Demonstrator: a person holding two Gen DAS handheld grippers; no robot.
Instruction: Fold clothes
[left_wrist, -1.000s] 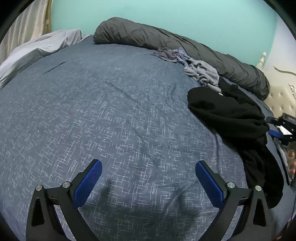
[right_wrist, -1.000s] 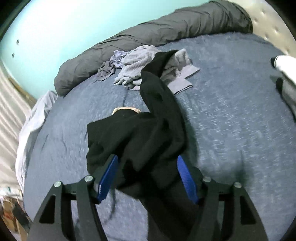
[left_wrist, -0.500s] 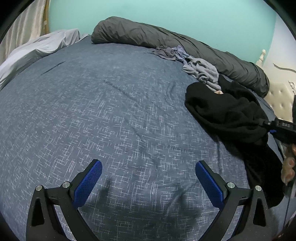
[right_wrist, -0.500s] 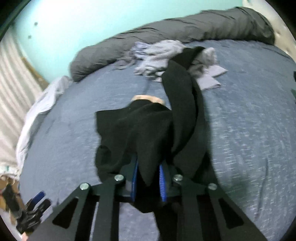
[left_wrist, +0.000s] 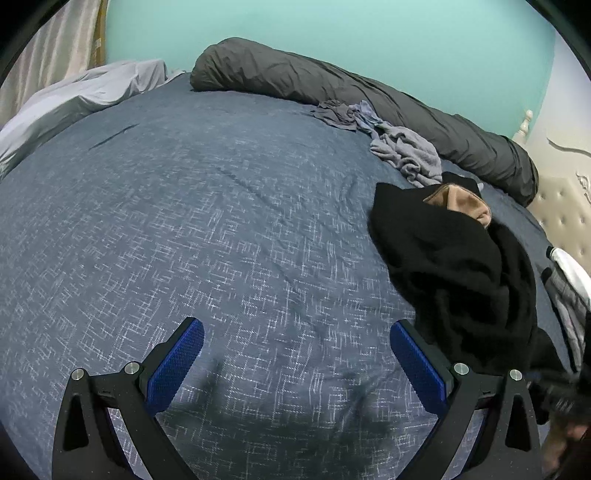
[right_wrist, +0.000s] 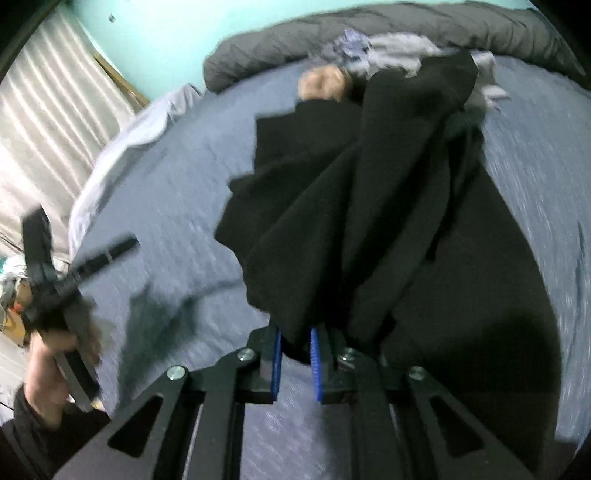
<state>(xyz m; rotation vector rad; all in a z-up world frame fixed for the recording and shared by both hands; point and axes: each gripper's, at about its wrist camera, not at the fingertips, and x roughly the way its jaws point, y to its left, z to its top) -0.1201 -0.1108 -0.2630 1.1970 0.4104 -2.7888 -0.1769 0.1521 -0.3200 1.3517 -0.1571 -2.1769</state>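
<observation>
A crumpled black garment (left_wrist: 454, 258) with a tan inner patch (left_wrist: 465, 201) lies on the right of the blue bedspread (left_wrist: 221, 221). In the right wrist view the same garment (right_wrist: 351, 206) stretches away from my right gripper (right_wrist: 295, 334). Its jaws are closing, and a fold of the black cloth is pinched between the blue pads. My left gripper (left_wrist: 297, 326) hangs open over bare bedspread, just left of the garment, with nothing between its fingers. The right wrist view shows that gripper (right_wrist: 55, 280) blurred at the left, held by a hand (right_wrist: 44, 354).
A pile of grey clothes (left_wrist: 406, 151) lies behind the black garment, against a rolled dark grey duvet (left_wrist: 332, 85). A light grey sheet (left_wrist: 74, 96) is bunched at the far left. A padded headboard (left_wrist: 561, 206) and white cloth (left_wrist: 569, 266) are at the right.
My right gripper closed on a fold of the black garment and dragged it across the bed, stretching it and baring the tan patch. The left gripper has stayed open and in place.
</observation>
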